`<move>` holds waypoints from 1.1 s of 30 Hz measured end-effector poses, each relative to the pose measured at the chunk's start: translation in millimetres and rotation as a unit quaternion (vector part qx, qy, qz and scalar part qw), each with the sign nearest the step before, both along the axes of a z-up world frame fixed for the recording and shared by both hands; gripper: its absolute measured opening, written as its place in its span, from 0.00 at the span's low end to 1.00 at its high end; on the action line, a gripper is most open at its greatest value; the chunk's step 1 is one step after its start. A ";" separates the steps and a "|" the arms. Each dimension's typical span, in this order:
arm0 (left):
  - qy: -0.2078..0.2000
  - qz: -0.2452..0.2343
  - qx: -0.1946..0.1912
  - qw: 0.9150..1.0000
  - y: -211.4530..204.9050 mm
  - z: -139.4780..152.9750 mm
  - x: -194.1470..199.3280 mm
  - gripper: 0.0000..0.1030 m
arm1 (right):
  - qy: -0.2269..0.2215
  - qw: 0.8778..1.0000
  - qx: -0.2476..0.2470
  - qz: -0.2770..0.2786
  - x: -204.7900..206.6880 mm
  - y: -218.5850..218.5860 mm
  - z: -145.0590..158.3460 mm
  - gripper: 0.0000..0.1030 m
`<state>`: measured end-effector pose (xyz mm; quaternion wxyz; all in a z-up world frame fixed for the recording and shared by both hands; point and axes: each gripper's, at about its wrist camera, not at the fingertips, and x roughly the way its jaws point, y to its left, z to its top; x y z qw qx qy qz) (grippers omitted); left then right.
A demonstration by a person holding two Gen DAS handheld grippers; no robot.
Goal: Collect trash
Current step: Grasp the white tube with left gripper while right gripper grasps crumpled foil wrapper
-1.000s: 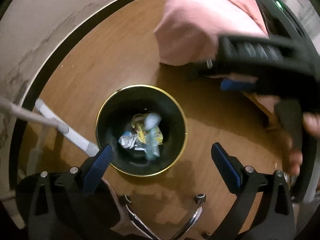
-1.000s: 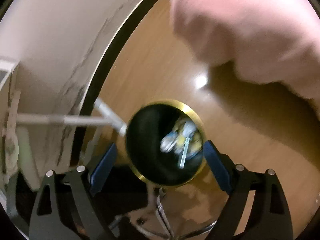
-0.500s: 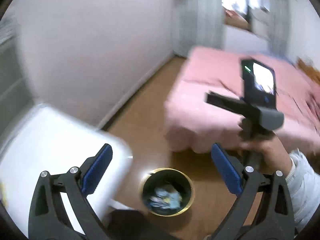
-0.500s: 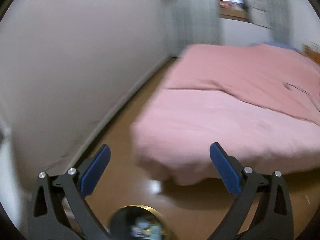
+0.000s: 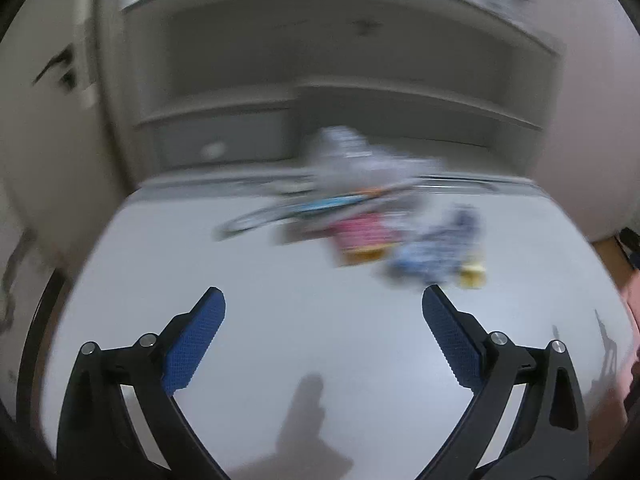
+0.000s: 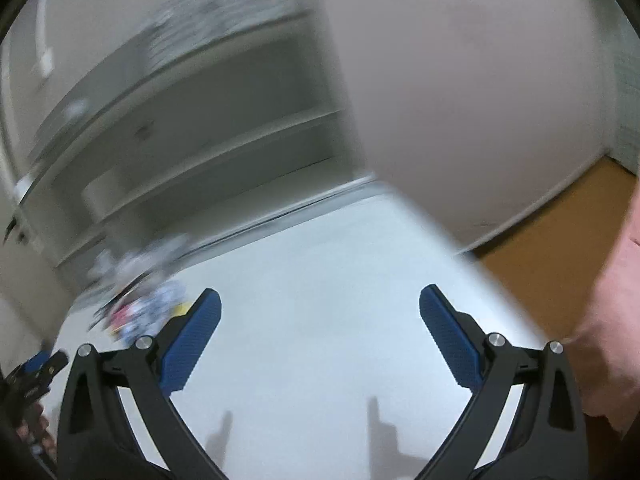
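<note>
Trash (image 5: 360,204), a blurred heap of wrappers, lies on the white table (image 5: 280,300) ahead of the left gripper (image 5: 324,320). In the left wrist view the heap sits beyond the fingertips and off toward the right finger (image 5: 452,344). A pink and yellow packet (image 5: 362,238) lies near the middle. A blue-and-white crumpled wrapper (image 5: 436,256) is just past the right fingertip, with a small yellow piece (image 5: 472,278) beside it. The heap's long axis runs roughly across the view, from the thin dark strip on its left to the crumpled wrapper on its right. The left fingers stand wide apart with nothing between them, only bare table.

In the right wrist view the same trash (image 6: 148,304) lies far over to the left, beyond and outside the left finger (image 6: 192,340), close to the table's far edge under the grey shelving (image 6: 200,128). The right gripper (image 6: 320,320) also has its fingers spread wide and empty, and bare table fills the gap between them. The other gripper's tip shows at the lower left edge, nearer the heap.

Judging by this, the left hand is the better placed of the 2. It needs a short reach forward and slightly rightward, while the right would have to swing well across.
</note>
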<state>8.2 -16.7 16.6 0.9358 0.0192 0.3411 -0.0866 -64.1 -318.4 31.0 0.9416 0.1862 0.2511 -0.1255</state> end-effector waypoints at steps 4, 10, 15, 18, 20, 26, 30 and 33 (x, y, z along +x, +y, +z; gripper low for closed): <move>0.013 -0.002 0.029 0.999 34.1 -10.7 34.4 0.93 | 0.032 0.996 0.008 0.089 58.4 63.2 -11.4 0.93; 0.055 -0.028 0.048 0.997 52.4 -34.3 111.5 0.93 | 0.072 0.988 -0.034 0.129 112.5 122.3 -23.0 0.93; 0.073 -0.064 0.073 0.993 39.0 -44.8 150.4 0.93 | 0.107 0.985 -0.052 0.125 149.0 128.4 -34.0 0.93; 0.087 -0.079 0.080 0.990 29.3 -51.6 165.2 0.93 | 0.126 0.982 -0.043 0.134 177.0 134.2 -45.9 0.90; 0.094 -0.089 0.066 0.989 26.4 -54.1 170.0 0.92 | 0.131 0.980 -0.042 0.146 183.1 136.7 -50.3 0.82; 0.088 -0.103 0.042 0.990 26.4 -46.2 163.6 0.26 | 0.116 0.975 -0.050 0.182 187.7 147.6 -50.2 0.52; 0.089 -0.116 0.018 0.989 27.2 -42.0 142.9 0.17 | 0.097 0.976 -0.035 0.190 179.9 144.4 -43.3 0.51; 0.076 -0.111 0.001 0.991 34.2 -33.8 122.9 0.16 | 0.072 0.980 -0.037 0.181 167.6 139.9 -27.1 0.51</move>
